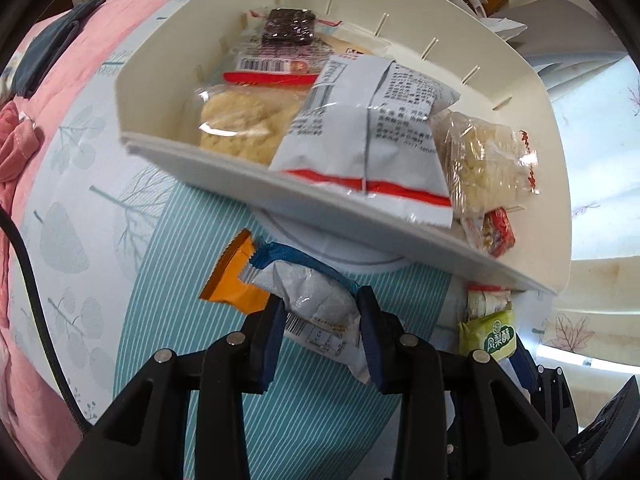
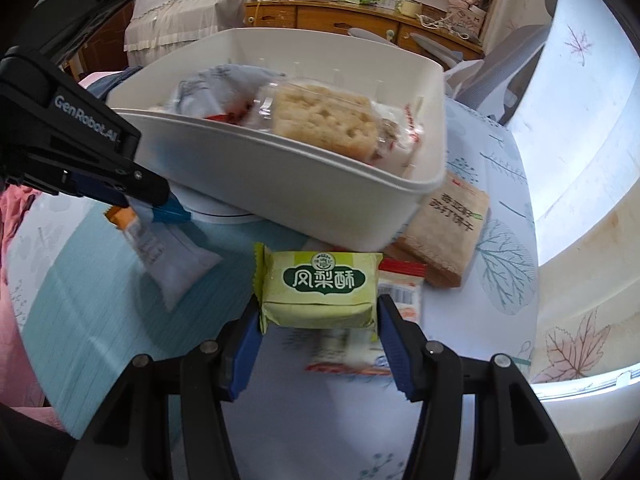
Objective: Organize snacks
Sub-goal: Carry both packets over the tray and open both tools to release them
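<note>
- My left gripper [image 1: 320,320] pinches a silver-white snack packet [image 1: 316,300] with a blue and orange end; its blue pads [image 1: 370,320] press on both sides of the packet.
- My right gripper [image 2: 318,332] clamps a green pineapple-cake packet [image 2: 320,288] by its two short ends, label facing up.
- Both packets hang above the bedspread [image 1: 312,420], teal-striped with a leaf print, just in front of the white bin [image 1: 288,184].
- The bin's near wall stands between each held packet and the snacks inside; the bin sits tilted on a round white object [image 1: 360,256] under it.
- Inside the bin lie a grey-white pouch with a red band [image 1: 368,136], a clear-wrapped pale cracker [image 1: 240,124], a dark square biscuit [image 1: 288,26] and a clear-wrapped crumbly snack [image 1: 480,160].
- The right wrist view alone shows a tan soda-cracker packet [image 2: 444,236] tucked against the bin's corner, and a red-and-white packet [image 2: 400,288] lying under the green one.
- That view also catches my left gripper from the side, its packet dangling below it, and a wooden cabinet [image 2: 320,16] behind the bin.
- The left wrist view alone shows a pink quilt [image 1: 80,40] and a dark folded cloth [image 1: 52,52] at the left edge.
</note>
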Tool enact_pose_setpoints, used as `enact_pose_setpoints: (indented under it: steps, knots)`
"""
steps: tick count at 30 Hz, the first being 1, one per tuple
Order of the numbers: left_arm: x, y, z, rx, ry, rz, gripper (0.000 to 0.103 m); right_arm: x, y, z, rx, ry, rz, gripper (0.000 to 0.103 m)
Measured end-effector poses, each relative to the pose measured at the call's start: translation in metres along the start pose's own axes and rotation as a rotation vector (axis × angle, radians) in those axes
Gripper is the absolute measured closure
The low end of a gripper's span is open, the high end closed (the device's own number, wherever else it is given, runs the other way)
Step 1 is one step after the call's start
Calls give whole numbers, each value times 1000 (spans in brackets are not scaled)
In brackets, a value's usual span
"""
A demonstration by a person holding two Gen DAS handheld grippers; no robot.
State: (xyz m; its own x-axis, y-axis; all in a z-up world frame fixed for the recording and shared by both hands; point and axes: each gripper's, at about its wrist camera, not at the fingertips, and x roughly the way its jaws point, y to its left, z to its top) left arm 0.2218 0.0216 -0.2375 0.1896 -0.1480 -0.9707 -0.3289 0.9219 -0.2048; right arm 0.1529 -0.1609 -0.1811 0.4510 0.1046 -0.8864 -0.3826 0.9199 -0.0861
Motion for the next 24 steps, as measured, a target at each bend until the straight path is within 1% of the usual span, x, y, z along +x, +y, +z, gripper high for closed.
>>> enact_pose_setpoints:
  steps: [3, 12, 18, 24]
  knots:
    - [-10, 11, -7, -5, 0, -1, 69, -9, 10, 3, 2, -7, 25, 47]
    - [-63, 57, -18, -50, -69, 5, 69, -38, 37, 28, 2, -72, 83, 47]
    - [-98, 80, -4, -48, -150, 4, 69, -58, 56, 48, 3, -126, 103, 47]
    - [-118, 78, 21, -8, -205, -25, 69, -72, 65, 69, 30, -179, 88, 47]
